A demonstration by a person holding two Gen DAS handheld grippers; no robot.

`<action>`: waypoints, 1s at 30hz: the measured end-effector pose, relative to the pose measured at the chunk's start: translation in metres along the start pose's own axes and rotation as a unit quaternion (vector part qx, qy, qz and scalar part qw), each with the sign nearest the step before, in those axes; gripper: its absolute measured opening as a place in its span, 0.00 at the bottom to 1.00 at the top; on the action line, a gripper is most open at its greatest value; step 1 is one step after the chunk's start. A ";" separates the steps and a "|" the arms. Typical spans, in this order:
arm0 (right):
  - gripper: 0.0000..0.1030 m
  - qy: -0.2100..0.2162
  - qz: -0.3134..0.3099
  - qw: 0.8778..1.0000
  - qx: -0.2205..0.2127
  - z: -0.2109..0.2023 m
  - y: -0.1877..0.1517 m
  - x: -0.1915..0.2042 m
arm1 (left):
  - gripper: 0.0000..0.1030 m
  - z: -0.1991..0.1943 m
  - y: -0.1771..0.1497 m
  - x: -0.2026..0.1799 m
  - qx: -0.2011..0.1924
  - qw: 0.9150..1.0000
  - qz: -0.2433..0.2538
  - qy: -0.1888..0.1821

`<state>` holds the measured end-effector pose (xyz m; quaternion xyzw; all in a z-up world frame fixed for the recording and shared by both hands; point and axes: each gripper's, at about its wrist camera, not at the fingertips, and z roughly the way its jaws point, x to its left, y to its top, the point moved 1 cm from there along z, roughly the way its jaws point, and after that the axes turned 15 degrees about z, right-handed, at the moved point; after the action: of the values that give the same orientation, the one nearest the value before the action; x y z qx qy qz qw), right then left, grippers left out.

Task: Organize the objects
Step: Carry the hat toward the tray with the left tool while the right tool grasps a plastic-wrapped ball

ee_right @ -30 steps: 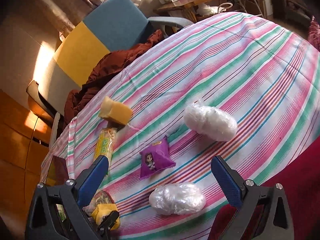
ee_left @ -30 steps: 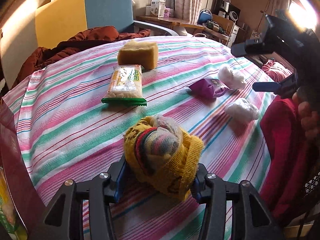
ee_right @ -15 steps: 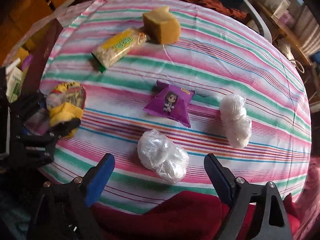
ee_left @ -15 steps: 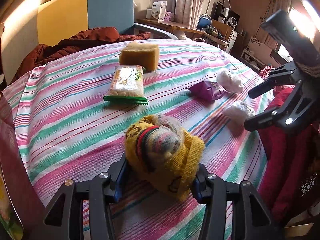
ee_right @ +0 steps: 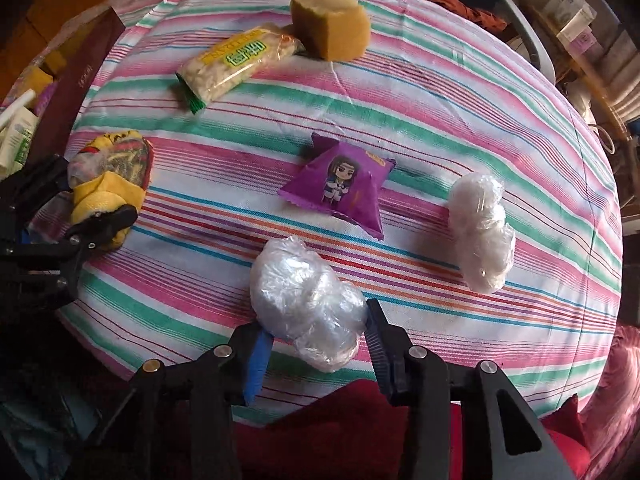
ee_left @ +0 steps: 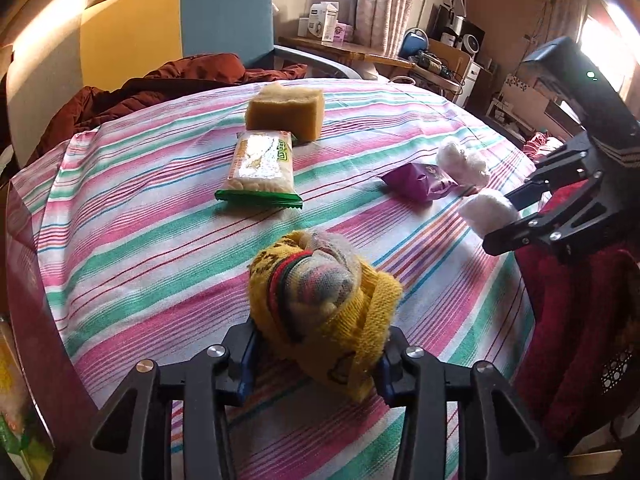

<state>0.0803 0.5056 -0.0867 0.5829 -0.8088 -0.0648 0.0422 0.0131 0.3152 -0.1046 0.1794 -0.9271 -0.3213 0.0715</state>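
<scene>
My left gripper [ee_left: 316, 354] is shut on a yellow knitted bundle [ee_left: 324, 304] resting on the striped tablecloth [ee_left: 140, 240]; it also shows in the right wrist view [ee_right: 108, 184]. My right gripper [ee_right: 316, 340] has closed in around a white plastic-wrapped ball [ee_right: 308, 300] near the table's front edge, both pads touching its sides. That ball shows in the left wrist view [ee_left: 486, 208] between the right gripper's fingers [ee_left: 516, 216]. A second wrapped ball [ee_right: 482, 232], a purple snack packet [ee_right: 344, 184], a green-edged snack pack [ee_right: 236, 64] and a yellow sponge [ee_right: 330, 20] lie on the cloth.
A dark red box [ee_right: 84, 80] with tubes and packets stands at the table's left edge. A blue and yellow chair [ee_left: 180, 28] with a brown jacket [ee_left: 168, 84] is behind the table. Red cloth [ee_left: 580, 300] lies at the table's right side.
My right gripper came down to the near wrapped ball and narrowed from wide open to close around it. My left gripper stays shut on the yellow bundle.
</scene>
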 end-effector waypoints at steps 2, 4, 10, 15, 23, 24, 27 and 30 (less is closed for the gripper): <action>0.43 0.013 0.009 1.000 -0.012 -0.008 -0.004 -0.001 | 0.42 -0.004 0.000 -0.001 0.003 1.000 -0.001 0.002; 0.43 0.032 0.024 0.999 -0.025 -0.015 -0.007 -0.003 | 0.42 -0.011 -0.002 -0.001 0.002 1.000 -0.005 0.005; 0.43 0.077 0.049 0.992 -0.085 -0.040 -0.002 0.022 | 0.42 -0.055 0.000 0.003 -0.035 0.999 -0.013 0.039; 0.43 0.111 0.055 0.983 -0.133 -0.059 0.007 0.061 | 0.42 -0.100 0.002 0.019 -0.069 0.992 -0.035 0.096; 0.43 0.165 0.050 0.969 -0.176 -0.074 0.031 0.129 | 0.42 -0.153 -0.017 0.061 -0.089 0.976 -0.090 0.178; 0.43 0.173 0.049 0.968 -0.176 -0.074 0.033 0.136 | 0.42 -0.158 -0.020 0.066 -0.089 0.974 -0.094 0.186; 0.43 0.192 0.043 0.964 -0.176 -0.074 0.039 0.161 | 0.42 -0.172 -0.033 0.080 -0.089 0.968 -0.115 0.203; 0.43 0.213 0.034 0.961 -0.172 -0.073 0.046 0.187 | 0.42 -0.184 -0.048 0.095 -0.089 0.963 -0.138 0.215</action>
<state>-0.0116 0.3382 -0.0092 0.5392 -0.7772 -0.0758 0.3154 -0.0152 0.1395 0.0115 0.3636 -0.8236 -0.3633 0.2399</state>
